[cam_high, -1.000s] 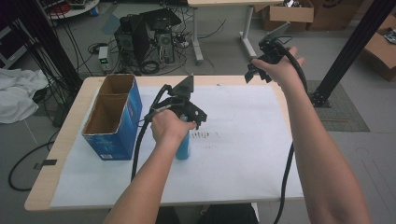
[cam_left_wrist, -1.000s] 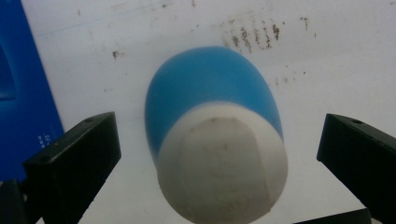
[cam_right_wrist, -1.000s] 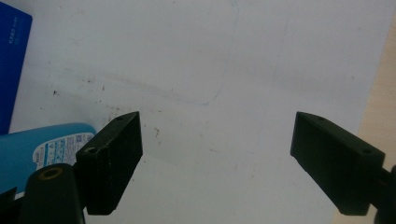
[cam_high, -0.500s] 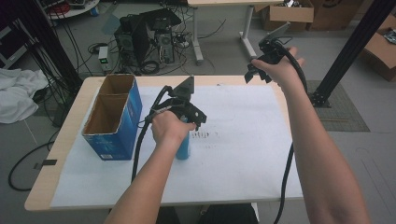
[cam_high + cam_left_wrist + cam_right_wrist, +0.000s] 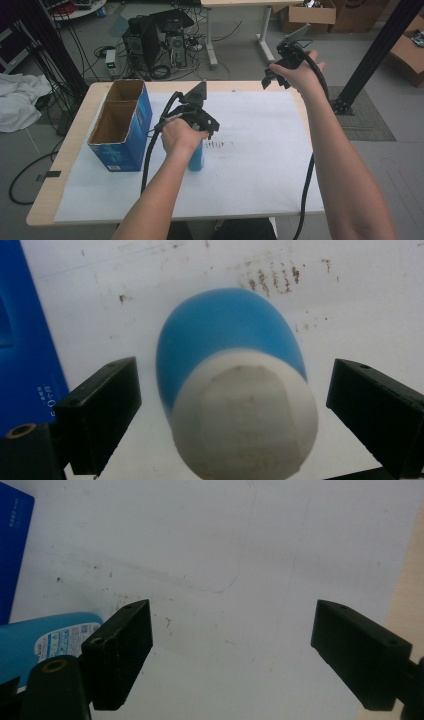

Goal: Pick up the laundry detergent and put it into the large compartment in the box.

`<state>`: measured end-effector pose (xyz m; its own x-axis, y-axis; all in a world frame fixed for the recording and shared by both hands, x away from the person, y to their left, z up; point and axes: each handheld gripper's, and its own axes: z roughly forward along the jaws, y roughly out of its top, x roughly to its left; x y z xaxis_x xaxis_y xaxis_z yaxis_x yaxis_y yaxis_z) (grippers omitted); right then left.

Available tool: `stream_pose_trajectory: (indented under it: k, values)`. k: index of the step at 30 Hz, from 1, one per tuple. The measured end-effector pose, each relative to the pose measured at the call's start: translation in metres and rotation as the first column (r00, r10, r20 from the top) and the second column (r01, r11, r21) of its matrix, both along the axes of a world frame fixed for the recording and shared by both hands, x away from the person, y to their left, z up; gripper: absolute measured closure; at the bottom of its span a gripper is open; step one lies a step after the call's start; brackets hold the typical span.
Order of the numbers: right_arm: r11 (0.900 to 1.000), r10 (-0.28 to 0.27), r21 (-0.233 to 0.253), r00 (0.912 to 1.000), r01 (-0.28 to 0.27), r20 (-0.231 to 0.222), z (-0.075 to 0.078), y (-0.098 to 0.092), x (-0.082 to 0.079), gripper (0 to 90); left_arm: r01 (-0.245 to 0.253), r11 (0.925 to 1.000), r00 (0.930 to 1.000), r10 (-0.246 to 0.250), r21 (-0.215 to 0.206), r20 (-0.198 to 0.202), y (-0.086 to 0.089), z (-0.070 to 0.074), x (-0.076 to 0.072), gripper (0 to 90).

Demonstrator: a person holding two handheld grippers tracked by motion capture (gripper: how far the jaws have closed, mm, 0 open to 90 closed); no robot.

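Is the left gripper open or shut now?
Open: the left gripper has its jaws apart, one each side of the bottle, with gaps.

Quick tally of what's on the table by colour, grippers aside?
Blue: 2, the bottle between the open left gripper fingers, and the cardboard box.
White: 1, the paper sheet.
Total: 3.
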<state>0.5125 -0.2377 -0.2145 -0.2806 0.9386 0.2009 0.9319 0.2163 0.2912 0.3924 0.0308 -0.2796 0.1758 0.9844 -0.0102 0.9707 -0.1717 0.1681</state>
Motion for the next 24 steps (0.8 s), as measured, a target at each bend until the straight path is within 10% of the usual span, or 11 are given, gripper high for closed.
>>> stream_pose_trajectory:
  k: [24]
  values:
    - [1.0,0.011,0.015,0.9999,-0.011,0.009,0.0019,0.0021,-0.0011,16.9,-0.01,0.9999,0.9999,0.009,-0.008,-0.007,0.0023,-0.0001,0.0036,16.7]
